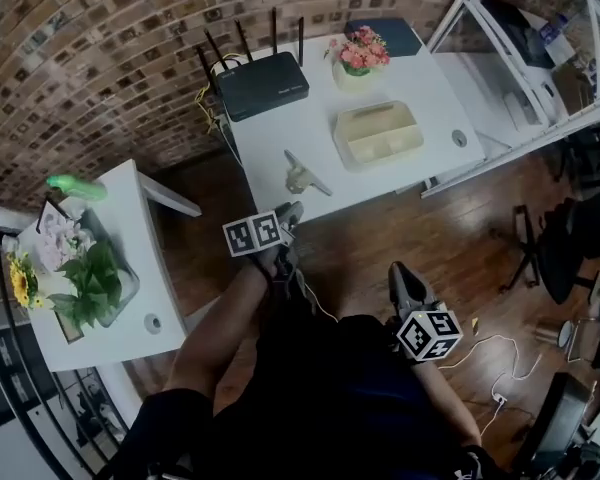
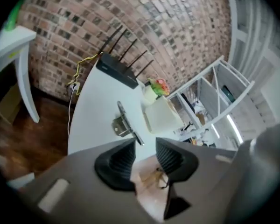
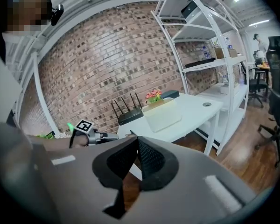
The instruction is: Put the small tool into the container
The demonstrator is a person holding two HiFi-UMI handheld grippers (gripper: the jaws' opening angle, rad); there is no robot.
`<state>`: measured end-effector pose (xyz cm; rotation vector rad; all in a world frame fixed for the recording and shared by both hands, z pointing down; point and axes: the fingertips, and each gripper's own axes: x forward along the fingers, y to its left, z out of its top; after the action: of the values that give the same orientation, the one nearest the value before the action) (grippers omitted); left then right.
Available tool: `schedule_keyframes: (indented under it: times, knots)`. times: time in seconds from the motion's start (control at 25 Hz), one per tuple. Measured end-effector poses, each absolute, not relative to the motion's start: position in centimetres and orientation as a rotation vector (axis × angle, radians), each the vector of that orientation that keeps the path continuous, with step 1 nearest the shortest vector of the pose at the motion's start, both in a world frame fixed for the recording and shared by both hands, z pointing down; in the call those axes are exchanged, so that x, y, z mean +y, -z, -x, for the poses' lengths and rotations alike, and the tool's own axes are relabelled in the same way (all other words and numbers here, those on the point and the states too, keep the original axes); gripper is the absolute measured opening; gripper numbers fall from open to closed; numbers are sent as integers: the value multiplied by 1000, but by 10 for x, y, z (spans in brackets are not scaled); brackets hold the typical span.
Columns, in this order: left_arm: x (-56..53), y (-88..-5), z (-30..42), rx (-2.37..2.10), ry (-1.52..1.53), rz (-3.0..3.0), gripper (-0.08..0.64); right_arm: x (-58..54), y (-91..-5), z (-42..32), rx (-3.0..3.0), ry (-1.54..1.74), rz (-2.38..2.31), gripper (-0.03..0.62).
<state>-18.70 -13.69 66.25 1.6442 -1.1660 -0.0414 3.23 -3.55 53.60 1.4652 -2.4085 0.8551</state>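
Observation:
The small metal tool lies on the white table, near its front edge. A cream container with compartments stands to the tool's right. My left gripper hovers just short of the table's front edge and points at the tool. In the left gripper view its jaws stand apart around nothing, with the tool and the container ahead of my left gripper. My right gripper hangs lower, over the wooden floor, off the table. In the right gripper view my right gripper has its pads together and is empty.
A black router, a flower pot and a dark blue pad sit at the table's back. A second white table with flowers stands at the left. White shelving and office chairs are at the right. Cables lie on the floor.

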Motion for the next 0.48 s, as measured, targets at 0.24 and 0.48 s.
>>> schedule_keyframes:
  times: [0.24,0.48]
  knots:
    - [-169,-686,203,-1137,206,-1451,133,-59,-535,-27,-2421,-861,-1449,9]
    - [-187,-708,203,-1200,116,-1415,133,-91,-530,-32,-2497,-819,-1387,9]
